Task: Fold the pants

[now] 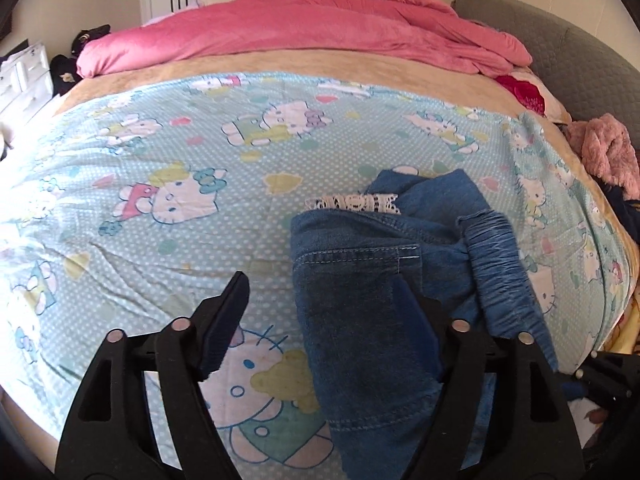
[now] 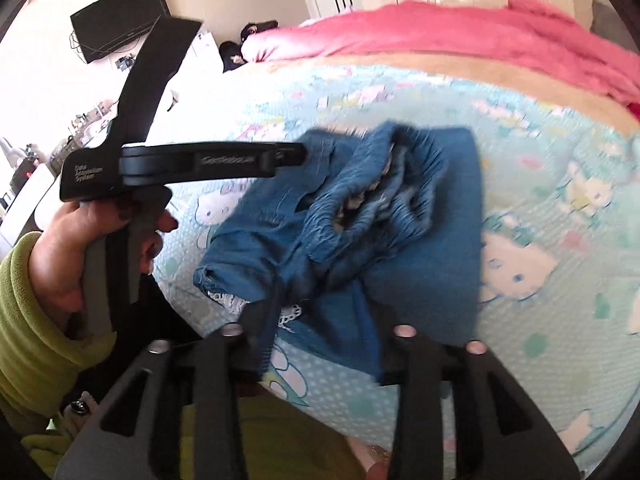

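**Denim bundle on the bed, fold nearly finished**

Denim pants (image 1: 360,280) lie in a compact, several-layered packet on the cartoon-print bedsheet (image 1: 160,152), right at the tips of both tongs. From the left wrist view, the left tongs (image 1: 320,300) stand apart: the left finger hangs over bare sheet, clear of the cloth, while the right finger sits against or under the near edge of the denim. Nothing is pinched between them.

From the right wrist view, the right tongs (image 2: 320,344) stand partly apart, with the near flap of the pants and a bit of white lace trim (image 2: 232,300) lying between the fingers. The picture is blurred there, so I cannot tell whether the pads press on the cloth or merely straddle it.

Judging by the shape, the legs are already doubled over: the gathered elastic waistband (image 2: 380,184) bunches up on top of the packet, ahead of the right tongs, and no long leg trails across the bed. What seems left is tidying, that is, flattening the rumpled waistband and squaring the loose near flap. A pink quilt (image 1: 280,28) lies well beyond the tongs, away from the work.
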